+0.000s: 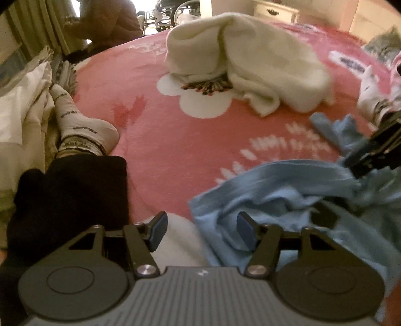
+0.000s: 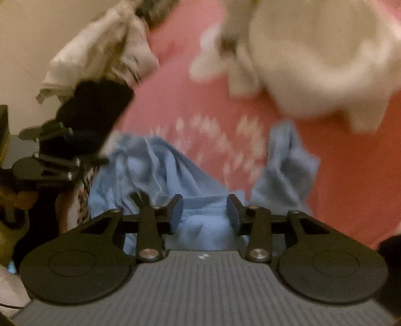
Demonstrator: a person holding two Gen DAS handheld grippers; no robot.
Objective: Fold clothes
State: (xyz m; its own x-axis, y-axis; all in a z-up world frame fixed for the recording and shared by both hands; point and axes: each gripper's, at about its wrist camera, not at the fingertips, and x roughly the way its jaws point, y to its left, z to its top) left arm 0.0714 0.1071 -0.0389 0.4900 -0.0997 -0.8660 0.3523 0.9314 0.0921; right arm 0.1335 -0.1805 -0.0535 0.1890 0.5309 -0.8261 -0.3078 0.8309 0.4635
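- My left gripper [image 1: 201, 230] has its jaws spread with nothing between them; it hangs over the near edge of the light-blue garment [image 1: 288, 200], which lies crumpled at about 4 o'clock in that view.
- My right gripper [image 2: 205, 213] is parted too, poised straight over the same blue cloth; the picture is smeared, so I cannot say whether its pads touch the fabric.
- Risk, as I judge it: closing now on a bunched ridge would catch several layers and drag the garment into a worse heap instead of spreading it flat.
- A black garment [image 1: 75, 195] at 9 o'clock sits just beside the blue one and might get caught.
- Farther out, a cream sweater [image 1: 250, 62] at 12 o'clock and a patterned sock [image 1: 82, 125] at 10 o'clock.
- Everything rests on a pink floral blanket [image 1: 175, 130]; beyond it a white dresser [image 1: 275, 11] and a seated person [image 1: 105, 25].
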